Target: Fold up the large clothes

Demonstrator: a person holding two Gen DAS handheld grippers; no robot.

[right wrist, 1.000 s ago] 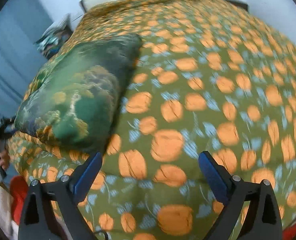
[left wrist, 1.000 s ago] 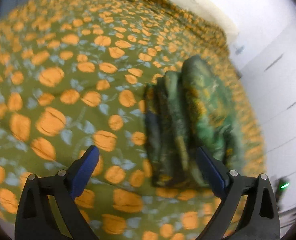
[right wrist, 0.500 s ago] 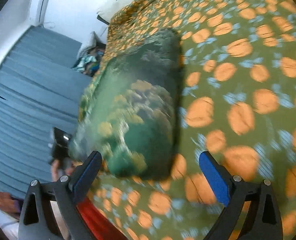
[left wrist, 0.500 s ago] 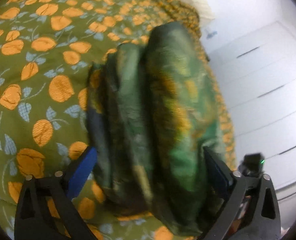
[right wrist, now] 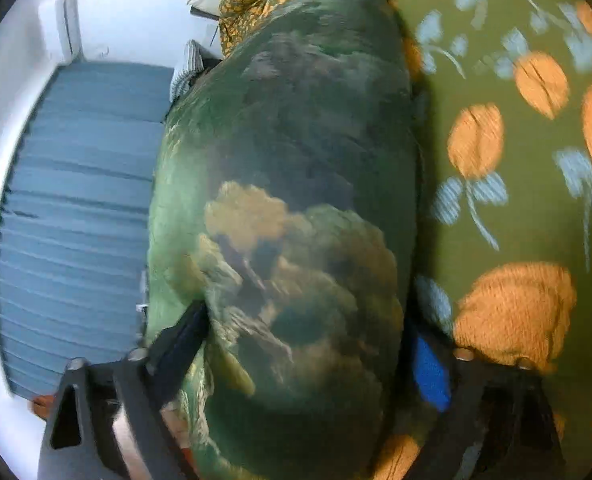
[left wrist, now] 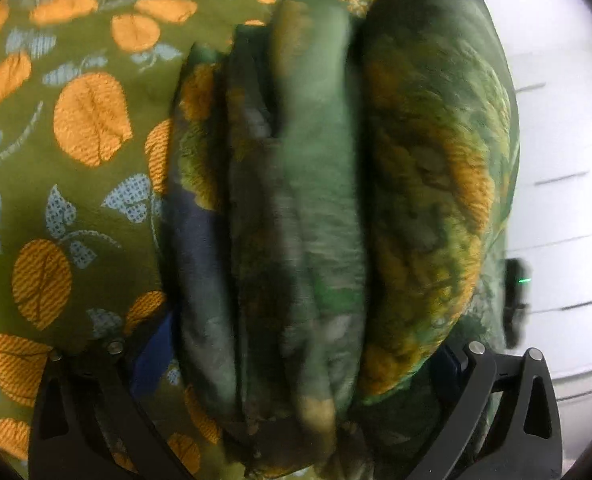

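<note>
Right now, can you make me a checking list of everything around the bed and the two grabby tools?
Surface: bed cover, olive green with orange fruit and pale blue leaves.
Job's things: folded green garment, a thick stack of layers lying on the cover.
Clutter: a heap of things past the bed, too blurred to name.
Grippers: left hand-held gripper and right hand-held gripper each straddle the stack; jaws closing around it.
Cables: nothing seen.
Surroundings: white cupboard fronts, blue pleated curtain, white wall.
</note>
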